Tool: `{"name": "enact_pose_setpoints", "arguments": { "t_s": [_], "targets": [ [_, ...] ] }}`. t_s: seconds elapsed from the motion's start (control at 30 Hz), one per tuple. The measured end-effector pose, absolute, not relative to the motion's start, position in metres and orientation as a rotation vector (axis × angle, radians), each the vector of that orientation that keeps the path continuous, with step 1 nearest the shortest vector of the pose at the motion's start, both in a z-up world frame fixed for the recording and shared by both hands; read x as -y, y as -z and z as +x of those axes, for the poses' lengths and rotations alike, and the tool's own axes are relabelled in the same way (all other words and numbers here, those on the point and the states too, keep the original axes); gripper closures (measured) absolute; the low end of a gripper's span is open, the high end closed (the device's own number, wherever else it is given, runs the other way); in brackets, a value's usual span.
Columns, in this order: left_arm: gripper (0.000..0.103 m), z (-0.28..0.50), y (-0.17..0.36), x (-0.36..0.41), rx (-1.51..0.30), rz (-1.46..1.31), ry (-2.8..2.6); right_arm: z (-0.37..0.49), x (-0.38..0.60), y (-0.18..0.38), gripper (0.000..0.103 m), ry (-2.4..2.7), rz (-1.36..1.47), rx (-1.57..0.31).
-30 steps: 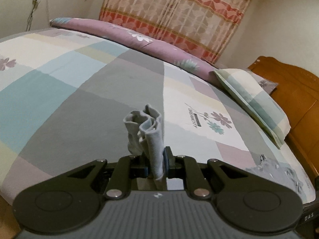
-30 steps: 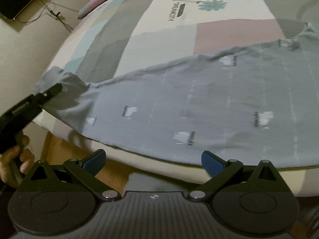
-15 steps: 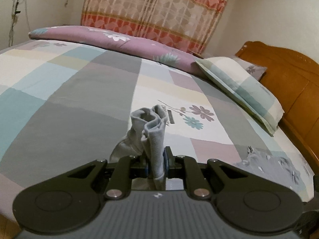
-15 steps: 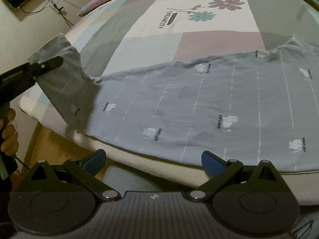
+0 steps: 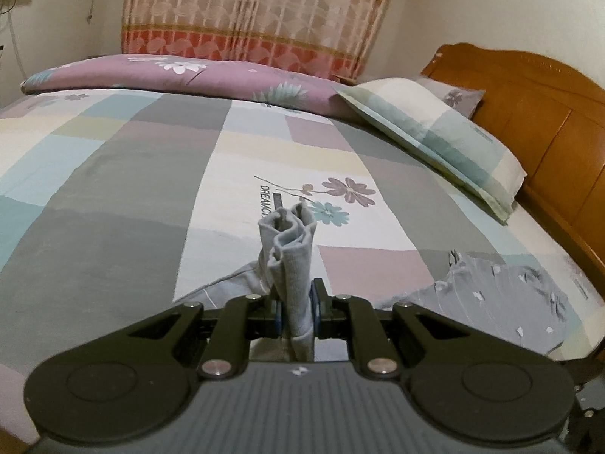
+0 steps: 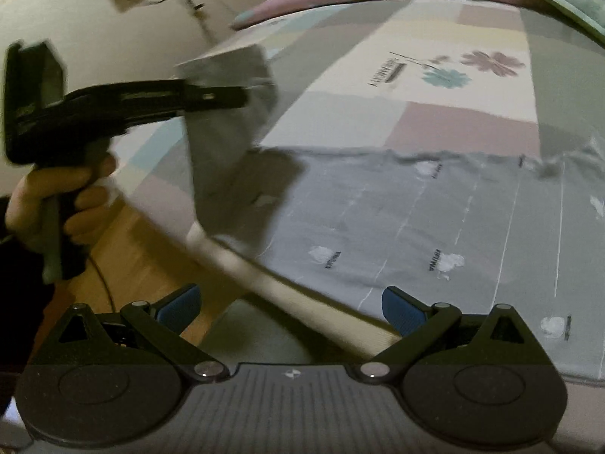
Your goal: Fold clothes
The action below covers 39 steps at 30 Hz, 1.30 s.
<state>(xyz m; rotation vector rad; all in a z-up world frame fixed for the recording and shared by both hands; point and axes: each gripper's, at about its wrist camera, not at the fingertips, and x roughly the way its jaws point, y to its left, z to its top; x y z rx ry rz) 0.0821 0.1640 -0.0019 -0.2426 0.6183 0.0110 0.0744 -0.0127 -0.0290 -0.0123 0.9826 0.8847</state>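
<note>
Sleeve lifted over the grey shirt point(image 6: 435, 219) on the bed point(image 5: 113, 196).
My left tongs point(image 5: 297, 308) pinch the bunched sleeve point(image 5: 291, 261); right tongs point(image 6: 289, 304) gape empty, so the free hem may drag and crease.

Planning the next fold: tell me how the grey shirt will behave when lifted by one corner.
Likely floppy: the part that the left gripper pinches hangs limp, and the shirt elsewhere lies flat on the bed. Probably light: a small pinch lifts it. It may bunch, as the fabric at the jaws does.
</note>
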Motion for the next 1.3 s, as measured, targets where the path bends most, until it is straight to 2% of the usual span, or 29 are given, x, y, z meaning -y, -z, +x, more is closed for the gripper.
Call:
{"name": "enact_pose_setpoints", "arguments": {
  "t_s": [1.3],
  "targets": [
    [0.091,0.127,0.046,-0.064,-0.792,-0.071,0.138,0.087,0.06,0.032,0.0,-0.832,0.082,-0.967]
  ]
}}
